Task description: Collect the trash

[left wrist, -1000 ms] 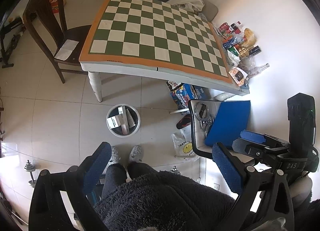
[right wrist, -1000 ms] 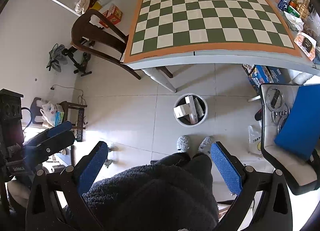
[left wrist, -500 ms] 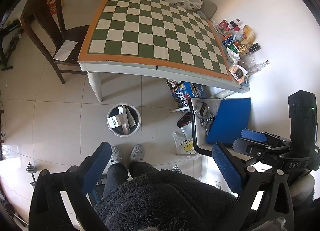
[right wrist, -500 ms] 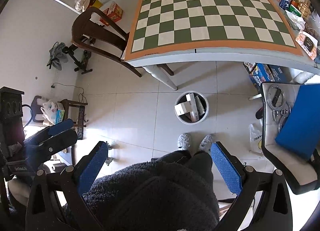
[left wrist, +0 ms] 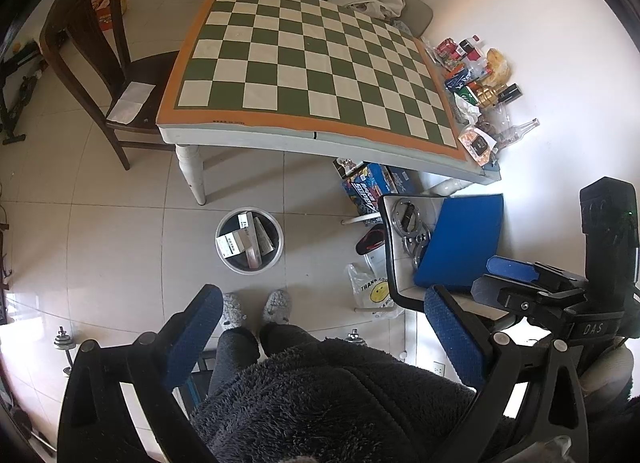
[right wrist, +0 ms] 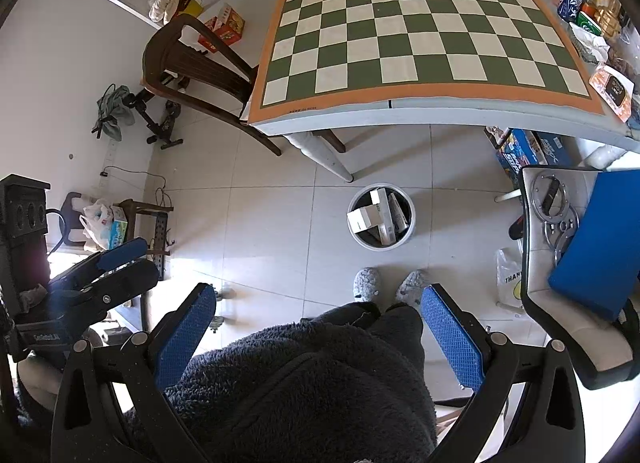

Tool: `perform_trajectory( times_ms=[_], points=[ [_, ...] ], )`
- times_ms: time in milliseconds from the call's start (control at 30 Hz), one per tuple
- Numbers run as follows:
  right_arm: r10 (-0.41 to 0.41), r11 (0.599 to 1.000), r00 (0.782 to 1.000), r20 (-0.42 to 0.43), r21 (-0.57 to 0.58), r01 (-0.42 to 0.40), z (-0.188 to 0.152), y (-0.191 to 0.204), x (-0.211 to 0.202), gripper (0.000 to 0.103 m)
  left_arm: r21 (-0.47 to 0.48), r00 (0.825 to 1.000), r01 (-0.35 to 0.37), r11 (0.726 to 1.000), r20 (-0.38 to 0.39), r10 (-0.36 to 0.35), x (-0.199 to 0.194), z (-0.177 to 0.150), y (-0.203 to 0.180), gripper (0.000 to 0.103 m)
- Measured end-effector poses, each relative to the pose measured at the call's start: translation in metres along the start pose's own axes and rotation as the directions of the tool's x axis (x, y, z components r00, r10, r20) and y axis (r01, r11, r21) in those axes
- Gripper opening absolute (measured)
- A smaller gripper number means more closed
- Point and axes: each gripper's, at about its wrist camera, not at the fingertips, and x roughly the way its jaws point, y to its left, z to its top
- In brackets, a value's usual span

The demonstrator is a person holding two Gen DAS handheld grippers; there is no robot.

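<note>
A white round trash bin [left wrist: 249,239] holding several flat cartons stands on the tiled floor in front of the checkered table [left wrist: 304,75]; it also shows in the right wrist view [right wrist: 381,221]. My left gripper [left wrist: 320,327] is open and empty, held high near the person's body, far above the bin. My right gripper [right wrist: 318,325] is open and empty at the same height. Each gripper shows in the other's view, the right gripper [left wrist: 516,275] at the right edge and the left gripper [right wrist: 116,263] at the left edge. Packets and bottles [left wrist: 476,83] crowd the table's right edge.
A dark wooden chair [left wrist: 100,63] stands left of the table. A white chair with a blue cushion [left wrist: 460,239] and metal rings stands at the right. Boxes [left wrist: 368,187] lie under the table. A plastic bag [left wrist: 372,293] lies on the floor.
Both grippers have drifted slightly; the view shifted a little. Nothing was taken hold of or let go.
</note>
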Motion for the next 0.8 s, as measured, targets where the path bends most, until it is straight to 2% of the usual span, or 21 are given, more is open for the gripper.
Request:
perform_trajectory(
  times_ms=[800],
  points=[
    [-0.003,1.0,1.0,-0.006,0.0,0.003,-0.006,-0.012,-0.007,0.103,0.011,1.0,0.009,1.0,-0.001,-0.009,0.001,-0.002,-0.006,0.103]
  ],
)
